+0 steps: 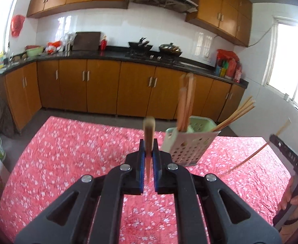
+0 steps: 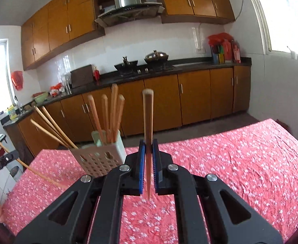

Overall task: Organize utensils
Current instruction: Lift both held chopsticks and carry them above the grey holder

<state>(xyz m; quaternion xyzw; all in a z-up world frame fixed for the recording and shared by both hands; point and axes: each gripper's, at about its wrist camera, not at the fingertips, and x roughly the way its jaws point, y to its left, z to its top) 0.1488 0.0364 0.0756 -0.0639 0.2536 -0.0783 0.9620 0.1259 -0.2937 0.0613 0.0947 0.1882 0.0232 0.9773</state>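
in the left wrist view, the left gripper (image 1: 148,152) sits at lower centre, its blue pads pinching one wooden chopstick (image 1: 149,134) that stands nearly upright, tip pointing down between the fingers. just right of it, at centre right, a pale perforated holder (image 1: 186,148) leans on the red floral table (image 1: 67,152); a bunch of chopsticks (image 1: 186,105) rises from it and more fan out toward the right. at the far right edge the right gripper (image 1: 274,137) shows only in part, with a thin chopstick slanting across it.

in the right wrist view, the holder (image 2: 100,158) stands at lower left of centre, chopsticks (image 2: 110,118) upright inside and others leaning left. at centre the right gripper (image 2: 148,152) clamps a single chopstick (image 2: 147,126), upright, above the table (image 2: 240,162).
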